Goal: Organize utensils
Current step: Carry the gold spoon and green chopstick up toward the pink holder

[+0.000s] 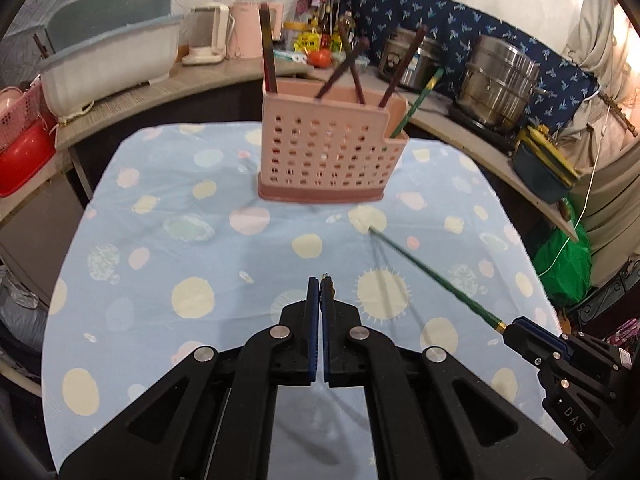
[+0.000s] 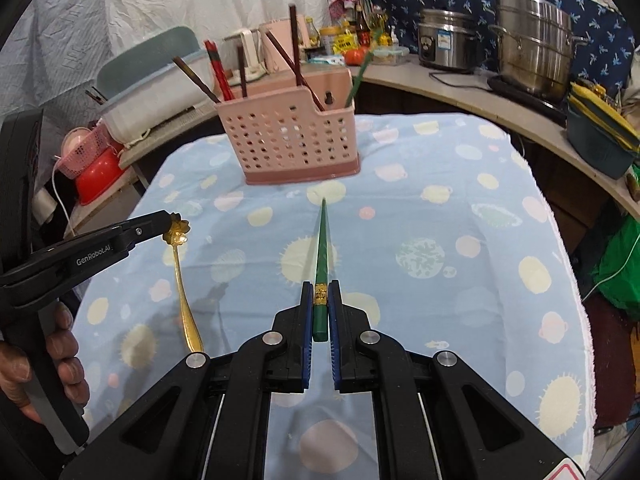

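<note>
Even indoor light, soft shadows on the cloth (image 1: 200,240), sharp focus, strong fisheye bending with dark corners.

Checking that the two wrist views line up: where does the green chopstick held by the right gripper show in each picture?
Left wrist view: green chopstick runs diagonally at lower right, thick end in the right gripper.
Right wrist view: at centre, pointing straight away, clamped between the blue pads.
Shared landmark: pink utensil basket, standing beyond the chopstick's tip in both.

Left gripper (image 2: 170,220) and right gripper (image 2: 320,304) both clamped, angled downward.
</note>
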A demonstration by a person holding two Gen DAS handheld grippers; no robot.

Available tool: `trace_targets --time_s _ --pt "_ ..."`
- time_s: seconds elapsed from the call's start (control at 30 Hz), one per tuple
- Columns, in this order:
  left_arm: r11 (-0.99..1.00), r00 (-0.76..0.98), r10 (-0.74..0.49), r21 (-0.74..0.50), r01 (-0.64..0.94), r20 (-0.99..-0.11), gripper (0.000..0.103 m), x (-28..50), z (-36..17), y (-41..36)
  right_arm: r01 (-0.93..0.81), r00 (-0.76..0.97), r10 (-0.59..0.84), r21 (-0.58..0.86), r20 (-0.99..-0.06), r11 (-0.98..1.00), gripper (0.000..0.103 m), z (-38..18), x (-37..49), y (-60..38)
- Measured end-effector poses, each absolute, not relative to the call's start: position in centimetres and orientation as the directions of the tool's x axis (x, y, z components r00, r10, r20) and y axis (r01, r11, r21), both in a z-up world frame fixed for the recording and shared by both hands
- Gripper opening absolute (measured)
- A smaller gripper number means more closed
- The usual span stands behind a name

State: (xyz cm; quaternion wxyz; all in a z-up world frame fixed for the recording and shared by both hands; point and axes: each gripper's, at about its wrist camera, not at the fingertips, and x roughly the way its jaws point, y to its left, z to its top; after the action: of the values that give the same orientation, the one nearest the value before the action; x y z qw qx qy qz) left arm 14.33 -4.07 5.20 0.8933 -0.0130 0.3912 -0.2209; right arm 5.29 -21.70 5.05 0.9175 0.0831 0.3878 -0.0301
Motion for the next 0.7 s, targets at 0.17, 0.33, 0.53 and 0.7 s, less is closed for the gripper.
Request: trace_targets --time_s 0.17,0.33,0.53,0.7 --pt "0.897 0.634 -0.422 -0.198 0.394 -0.648 0.001 13.5 7.6 -3.1 0.090 0.728 0.029 0.137 -0.685 0.987 0.007 7.5 4.5 -20.5" --pt "0.896 0.647 -0.427 -0.197 0.399 -0.632 0.001 12.7 8.4 -2.6 0.066 0.733 0.058 0.155 -0.677 0.986 0.007 8.7 4.0 -19.6" --pt "0.899 0.667 -0.419 -0.180 0.398 -0.616 0.001 12.5 10.2 -2.3 0.041 0.751 0.076 0.162 -0.656 0.986 0.007 10.7 3.8 -19.2" --pt "0.910 0.719 -0.395 -0.134 0.393 -0.573 0.001 13.0 12.7 -2.1 0.018 0.785 0.082 0.155 -0.614 0.988 0.007 13.4 4.3 -19.4"
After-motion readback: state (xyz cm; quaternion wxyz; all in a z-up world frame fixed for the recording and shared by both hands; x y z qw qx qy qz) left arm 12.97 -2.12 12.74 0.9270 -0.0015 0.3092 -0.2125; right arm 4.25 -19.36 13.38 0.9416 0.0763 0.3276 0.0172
